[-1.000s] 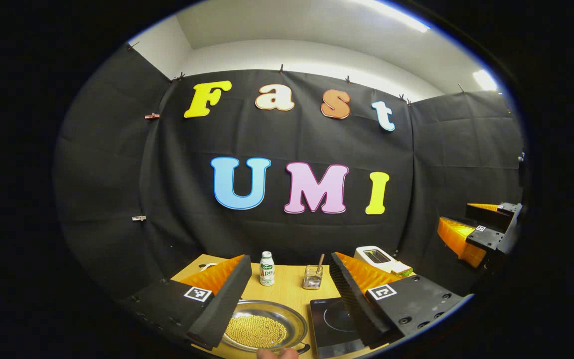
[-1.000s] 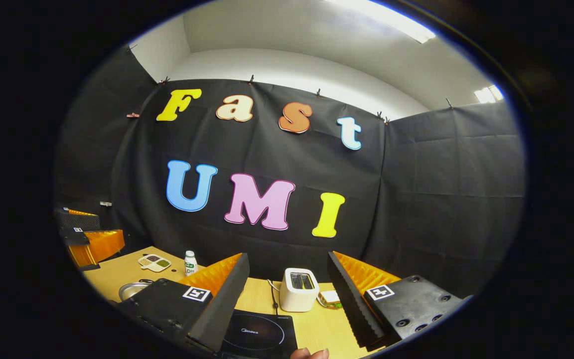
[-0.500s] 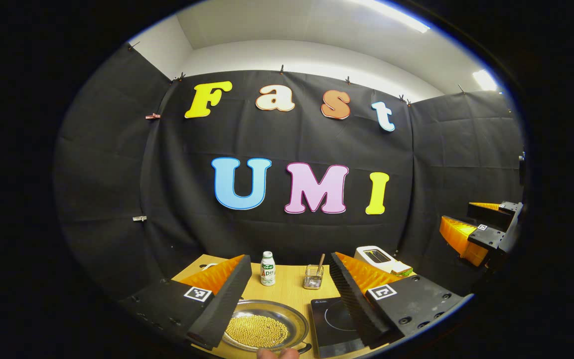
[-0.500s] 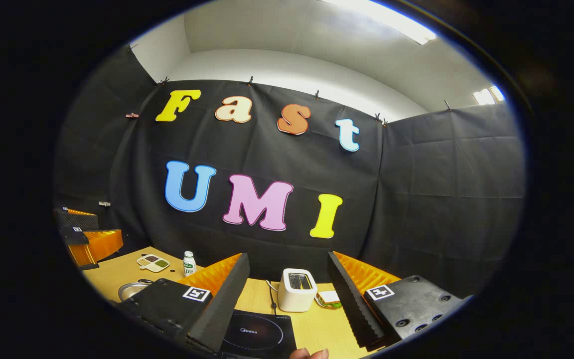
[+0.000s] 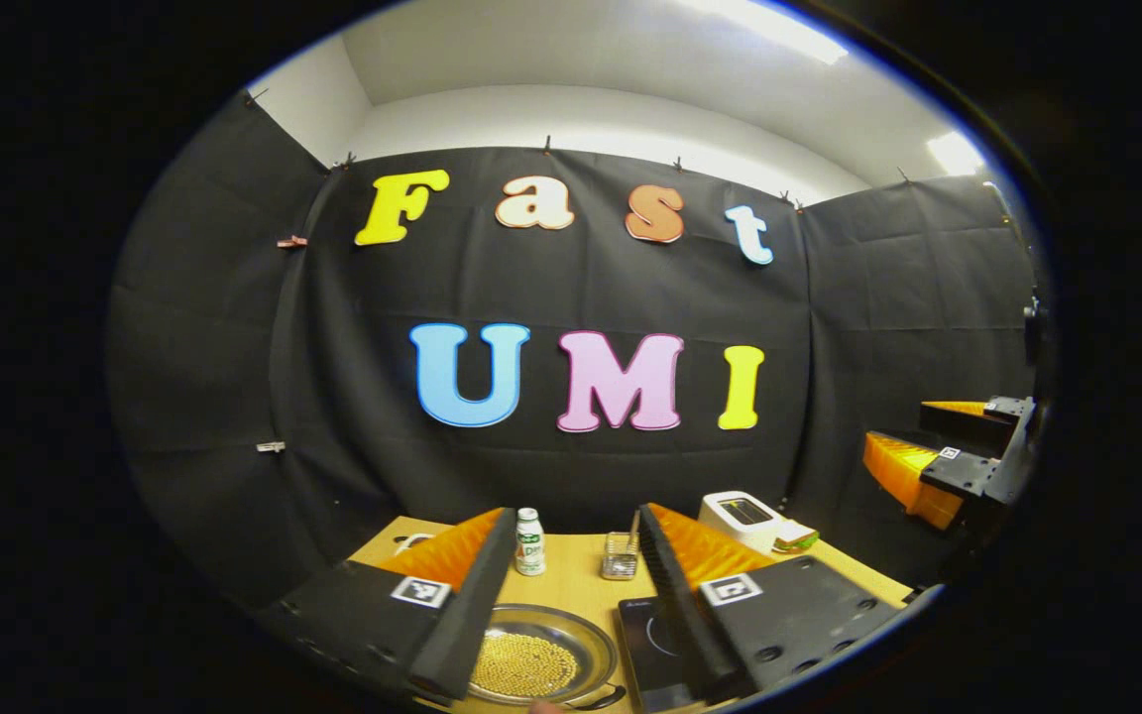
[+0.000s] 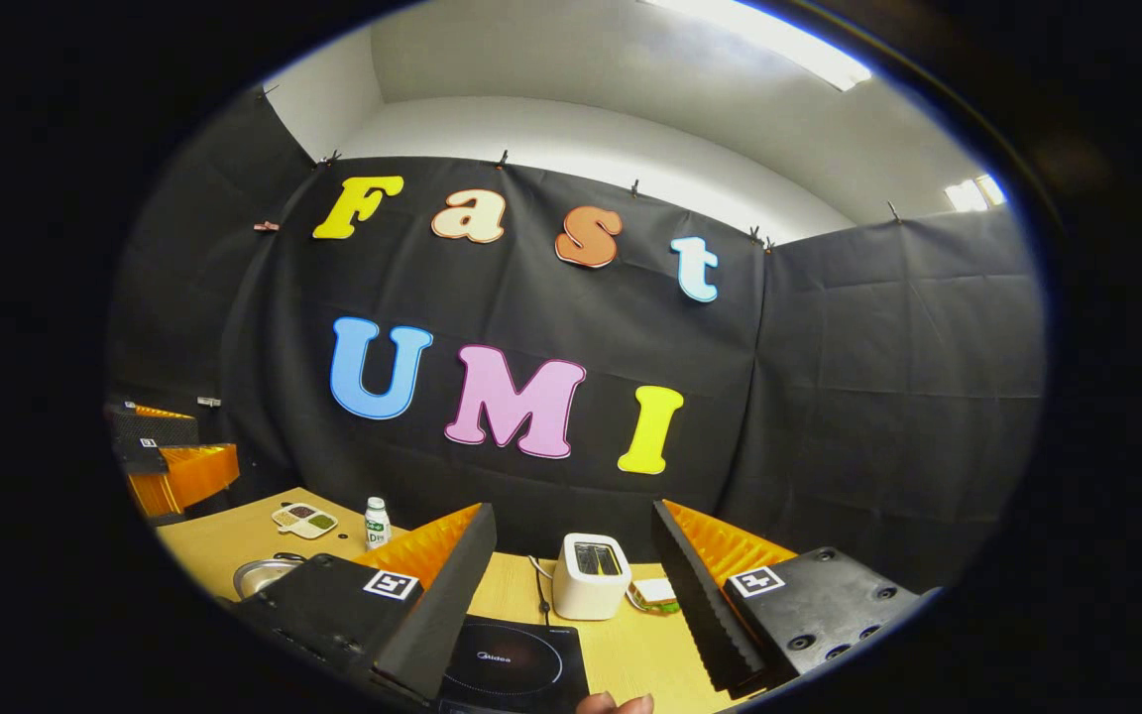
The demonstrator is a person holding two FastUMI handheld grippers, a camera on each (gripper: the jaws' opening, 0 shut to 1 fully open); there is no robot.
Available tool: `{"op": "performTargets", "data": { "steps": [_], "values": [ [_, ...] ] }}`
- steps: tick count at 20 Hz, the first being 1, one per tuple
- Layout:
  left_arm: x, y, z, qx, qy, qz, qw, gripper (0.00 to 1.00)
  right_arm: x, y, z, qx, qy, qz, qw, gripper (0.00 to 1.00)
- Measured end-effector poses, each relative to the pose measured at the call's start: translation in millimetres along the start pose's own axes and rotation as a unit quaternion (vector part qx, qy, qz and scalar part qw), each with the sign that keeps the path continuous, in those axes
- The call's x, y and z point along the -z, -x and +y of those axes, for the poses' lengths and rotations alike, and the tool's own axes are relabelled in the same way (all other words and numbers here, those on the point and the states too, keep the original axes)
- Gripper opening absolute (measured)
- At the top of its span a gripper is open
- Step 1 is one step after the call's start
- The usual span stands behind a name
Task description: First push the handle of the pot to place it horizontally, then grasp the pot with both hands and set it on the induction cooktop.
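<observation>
The pot point(image 5: 541, 659) is a shallow silver pan holding yellow beads, low between my left gripper's fingers, and its dark handle point(image 5: 603, 698) points toward the near right. The black induction cooktop point(image 5: 652, 643) lies just right of it. My left gripper point(image 5: 576, 521) hovers open above them with nothing between its fingers. My right gripper point(image 6: 571, 511) is open and empty above the cooktop point(image 6: 516, 669). The pot point(image 6: 264, 573) sits off to its left, partly hidden behind a finger. Each gripper also appears far off in the other's view: right gripper point(image 5: 933, 441), left gripper point(image 6: 170, 443).
On the wooden table point(image 6: 224, 540) stand a small white bottle point(image 5: 529, 542), a wire basket point(image 5: 619, 558), a white toaster point(image 6: 591, 575) with a cord, a sandwich point(image 6: 652, 593) and a small divided dish point(image 6: 305, 519). Black cloth walls close the booth behind and at the sides.
My left gripper's fingers have drawn somewhat closer together, and its view has shifted slightly. The right gripper has barely moved. The pot lies as before.
</observation>
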State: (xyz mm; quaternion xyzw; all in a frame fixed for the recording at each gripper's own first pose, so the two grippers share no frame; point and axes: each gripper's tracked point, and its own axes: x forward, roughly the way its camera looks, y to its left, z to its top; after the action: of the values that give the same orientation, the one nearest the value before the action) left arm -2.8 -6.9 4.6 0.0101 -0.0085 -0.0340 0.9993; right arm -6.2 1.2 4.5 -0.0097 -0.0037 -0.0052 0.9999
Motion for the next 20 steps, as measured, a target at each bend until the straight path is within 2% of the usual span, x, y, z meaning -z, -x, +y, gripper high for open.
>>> {"op": "performTargets", "data": {
  "steps": [4, 8, 12, 15, 20],
  "values": [
    [18, -1, -7, 0.033, 0.006, 0.032, 0.999, 0.06, 0, -2, -2, 0.003, 0.000, 0.000, 1.000, 0.97],
    [55, 7, -16, 0.083, 0.006, 0.113, 0.990, 0.05, 3, -1, -2, 0.003, 0.001, 0.003, 1.000, 0.97],
    [117, 18, -21, 0.121, 0.016, 0.242, 0.962, 0.05, 6, 0, -6, 0.007, 0.005, 0.005, 1.000, 0.99],
    [159, 36, -23, 0.147, 0.020, 0.332, 0.932, 0.05, 9, 1, -12, 0.014, 0.011, 0.007, 1.000, 0.98],
    [235, 73, -14, 0.175, 0.001, 0.477, 0.861, 0.05, 11, 2, -19, 0.022, 0.013, 0.010, 1.000, 0.97]
  ]
}}
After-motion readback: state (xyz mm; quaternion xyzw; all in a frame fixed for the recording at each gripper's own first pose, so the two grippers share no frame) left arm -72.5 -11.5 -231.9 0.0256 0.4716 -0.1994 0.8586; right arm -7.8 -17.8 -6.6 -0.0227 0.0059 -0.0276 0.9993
